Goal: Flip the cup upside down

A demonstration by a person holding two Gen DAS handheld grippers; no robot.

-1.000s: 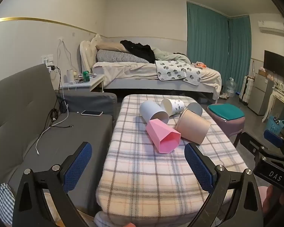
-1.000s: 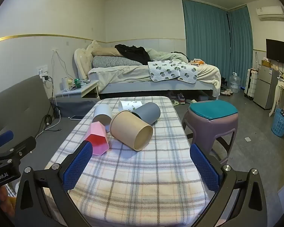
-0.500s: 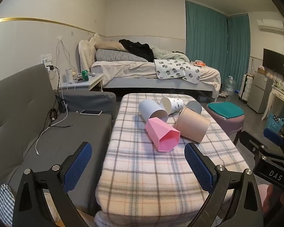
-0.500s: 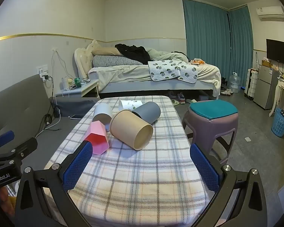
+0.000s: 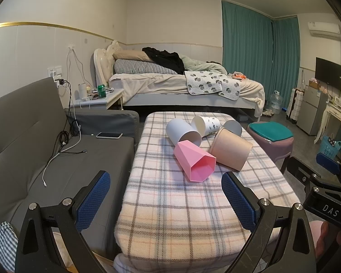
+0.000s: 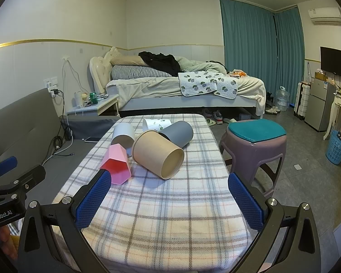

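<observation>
Both the left tongs (image 5: 166, 195) and right tongs (image 6: 168, 195) are held spread and empty. The pink cup (image 5: 194, 163) is lying sideways on the table (image 5: 184, 216), apparently touching neighbouring cups (image 5: 230, 151); those could be knocked rolling.

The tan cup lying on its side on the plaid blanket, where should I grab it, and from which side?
Probably across the wall of the tan cup near its open rim, coming from the near right with the right gripper, already open. Its mouth faces that way, and that side is free; the pink cup crowds its left.
</observation>
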